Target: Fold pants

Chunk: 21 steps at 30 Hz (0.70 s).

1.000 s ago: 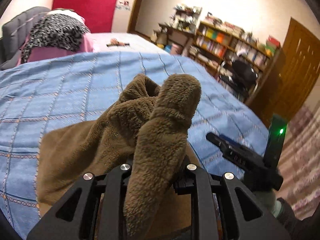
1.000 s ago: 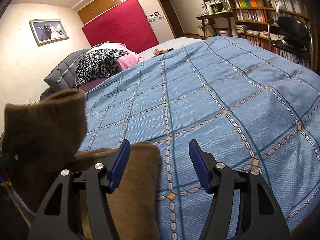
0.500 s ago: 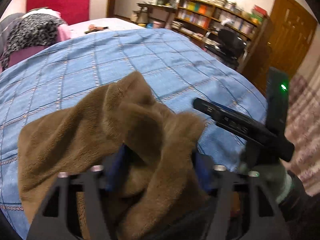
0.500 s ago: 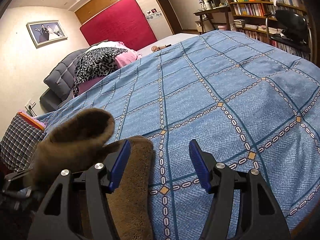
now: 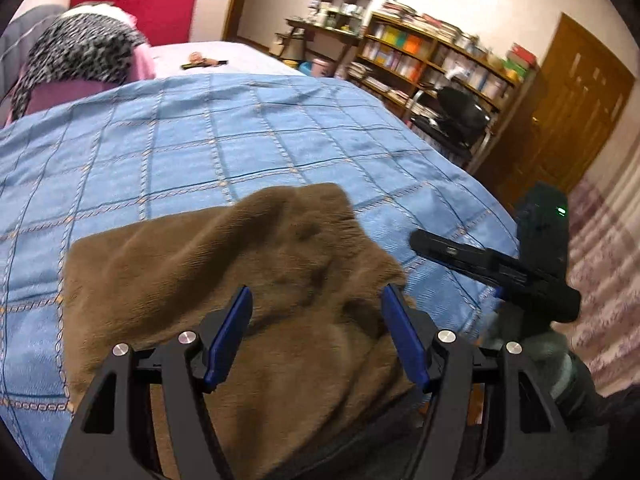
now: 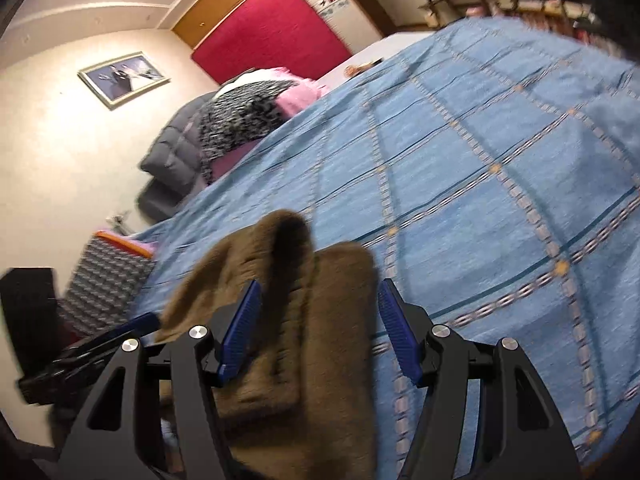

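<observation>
The brown fleece pants (image 5: 224, 276) lie in a rumpled, partly folded heap on the blue checked bedspread (image 5: 200, 148), near its front edge. My left gripper (image 5: 316, 334) is open and empty just above the heap, blue pads apart. My right gripper (image 6: 318, 328) is open and empty over the pants' right part (image 6: 320, 344), tilted. The right gripper's body (image 5: 496, 268) shows at the right of the left wrist view; the left one (image 6: 92, 348) shows at the lower left of the right wrist view.
A leopard-print and pink bedding pile (image 5: 80, 56) and a grey cushion (image 6: 176, 152) sit at the bed's head. Bookshelves (image 5: 440, 60), a black chair (image 5: 460, 116) and a wooden door (image 5: 568, 112) stand to the right. A checked basket (image 6: 108, 276) stands left of the bed.
My left gripper opened and let go of the pants, which dropped into a flatter heap on the bed. My right gripper stayed open and tilted over the pants.
</observation>
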Motion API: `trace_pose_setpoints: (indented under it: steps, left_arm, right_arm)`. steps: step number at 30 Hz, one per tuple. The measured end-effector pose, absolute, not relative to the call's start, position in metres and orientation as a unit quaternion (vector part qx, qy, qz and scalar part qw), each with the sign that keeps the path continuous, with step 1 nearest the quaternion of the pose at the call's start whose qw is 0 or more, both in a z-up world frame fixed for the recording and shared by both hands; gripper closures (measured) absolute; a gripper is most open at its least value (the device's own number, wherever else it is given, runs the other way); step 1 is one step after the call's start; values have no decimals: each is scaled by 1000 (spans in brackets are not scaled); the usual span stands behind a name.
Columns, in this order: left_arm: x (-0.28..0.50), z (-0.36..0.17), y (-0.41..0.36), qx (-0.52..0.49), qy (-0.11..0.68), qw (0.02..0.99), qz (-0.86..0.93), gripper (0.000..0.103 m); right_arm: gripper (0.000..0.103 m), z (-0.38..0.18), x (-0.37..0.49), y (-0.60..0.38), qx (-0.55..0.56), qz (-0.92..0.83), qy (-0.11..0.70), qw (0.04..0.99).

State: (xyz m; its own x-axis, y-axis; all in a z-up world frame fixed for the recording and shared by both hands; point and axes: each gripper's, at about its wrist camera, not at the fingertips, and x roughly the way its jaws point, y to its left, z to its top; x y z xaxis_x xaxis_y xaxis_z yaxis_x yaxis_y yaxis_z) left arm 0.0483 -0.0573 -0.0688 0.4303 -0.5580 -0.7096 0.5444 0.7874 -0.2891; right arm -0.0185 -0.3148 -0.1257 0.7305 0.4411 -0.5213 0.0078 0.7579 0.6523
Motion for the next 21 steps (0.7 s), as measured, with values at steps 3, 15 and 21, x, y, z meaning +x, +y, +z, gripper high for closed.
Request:
trace_pose_setpoints:
  steps: [3,15,21]
  left_arm:
    - [52,-71,-46,-26,429,845,-319,36]
    - [62,-68,-1,-72,420,860,-282,36]
    - [67,-78,7,-84,431,855,-274,36]
  right_arm:
    - [40,-116,-19,-305,321,138,340,873]
    - [69,-117,-12,-247,248,205,393,861]
    - [78,-92,-35,-261,242,223,379,865]
